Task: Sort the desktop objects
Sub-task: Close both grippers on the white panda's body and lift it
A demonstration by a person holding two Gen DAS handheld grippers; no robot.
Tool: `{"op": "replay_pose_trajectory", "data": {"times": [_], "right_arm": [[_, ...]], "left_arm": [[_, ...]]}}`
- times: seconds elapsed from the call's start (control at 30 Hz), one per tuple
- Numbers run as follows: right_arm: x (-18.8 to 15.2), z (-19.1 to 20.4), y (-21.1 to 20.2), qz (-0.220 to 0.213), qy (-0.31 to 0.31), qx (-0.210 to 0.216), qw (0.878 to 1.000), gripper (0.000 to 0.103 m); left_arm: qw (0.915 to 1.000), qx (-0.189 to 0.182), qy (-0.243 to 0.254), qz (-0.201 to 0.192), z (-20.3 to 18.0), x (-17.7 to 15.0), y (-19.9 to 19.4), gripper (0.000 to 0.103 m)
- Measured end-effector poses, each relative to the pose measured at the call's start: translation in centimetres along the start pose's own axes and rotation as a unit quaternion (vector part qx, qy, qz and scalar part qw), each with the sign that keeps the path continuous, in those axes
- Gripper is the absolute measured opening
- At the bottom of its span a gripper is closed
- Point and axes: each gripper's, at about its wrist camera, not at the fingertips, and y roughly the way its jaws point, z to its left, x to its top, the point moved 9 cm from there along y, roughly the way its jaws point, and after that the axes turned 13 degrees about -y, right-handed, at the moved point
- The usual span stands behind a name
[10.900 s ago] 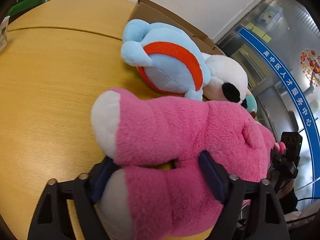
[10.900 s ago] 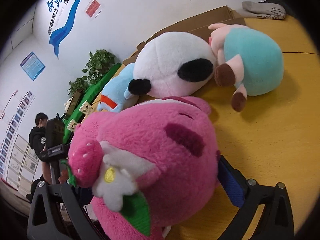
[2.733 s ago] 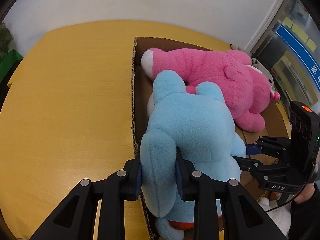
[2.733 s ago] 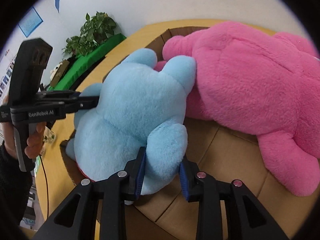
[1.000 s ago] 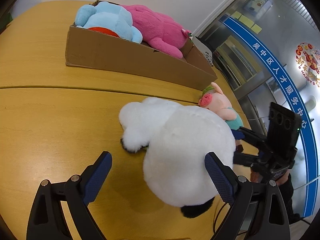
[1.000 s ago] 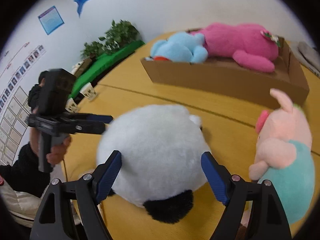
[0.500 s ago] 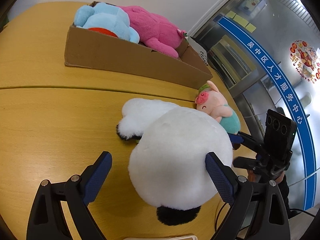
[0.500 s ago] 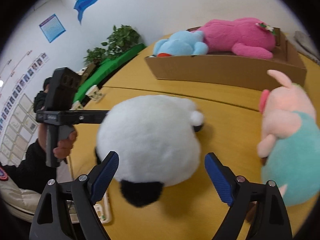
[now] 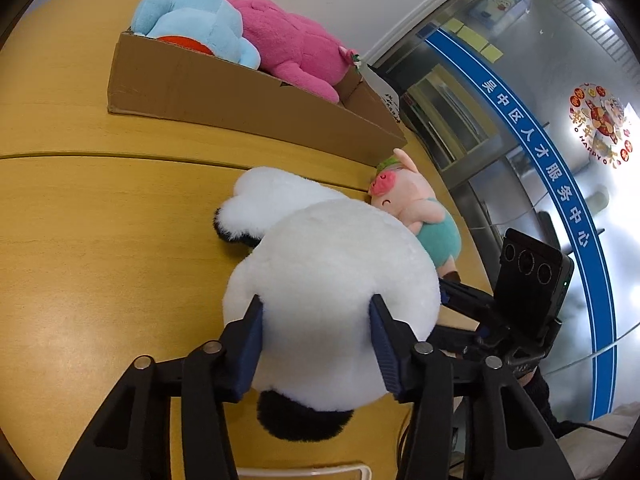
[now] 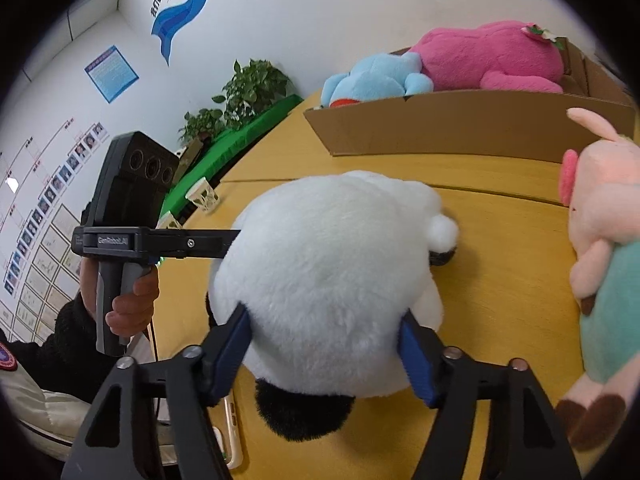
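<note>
A: Where is the panda (image 9: 328, 280) against the left gripper (image 9: 316, 344)?

B: Its round white body sits right between the two blue pads. Both fingers (image 9: 248, 344) press into the fur at the sides, so the left one is grasping the panda. A black patch of it hangs toward six o'clock, below the pads.

A: And the right gripper (image 10: 324, 352)?

B: The same from the other side: its fingers (image 10: 416, 360) dent the white fur left and right, clamped on the panda (image 10: 328, 272). In the left wrist view the right gripper (image 9: 472, 312) comes in from about three o'clock, low and level with the bench (image 9: 100, 240), its tip buried behind the toy.

A: How is the left one held?

B: In the right wrist view the left gripper (image 10: 224, 242) reaches in from nine o'clock, level, gripped by a bare hand (image 10: 128, 304) on its handle, sleeve dark.

A: Where does the panda lie?

B: On the bench, near its front edge. Whether it touches the wood I cannot tell. The pig (image 9: 416, 216) lies just beside it at about two o'clock, touching or nearly so.

A: The rest?

B: A box (image 9: 240, 96) stands at twelve o'clock, well apart, with a blue toy (image 9: 192, 20) and a pink toy (image 9: 288, 52) lying in it side by side.
</note>
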Motion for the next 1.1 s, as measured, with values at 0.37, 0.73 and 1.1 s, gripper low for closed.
{"op": "replay_pose_trajectory", "data": {"times": [0.37,0.73,1.1], "right_arm": [[-0.9,-0.6,-1.3,0.022,-0.009,-0.022,0.999,0.078],[-1.5,-2.0,2.0,0.016,0.041,0.052,0.998,0.08],[0.5,0.2,-1.0,-0.029,0.009,0.031,0.999,0.07]], "left_arm": [[0.9996,-0.007,0.026,-0.012,-0.1,-0.2,-1.3,0.087],[0.9993,-0.03,0.015,0.018,-0.1,-1.1,1.1,0.072],[0.9993,-0.034,0.017,-0.001,-1.8,-2.0,-1.0,0.066]]}}
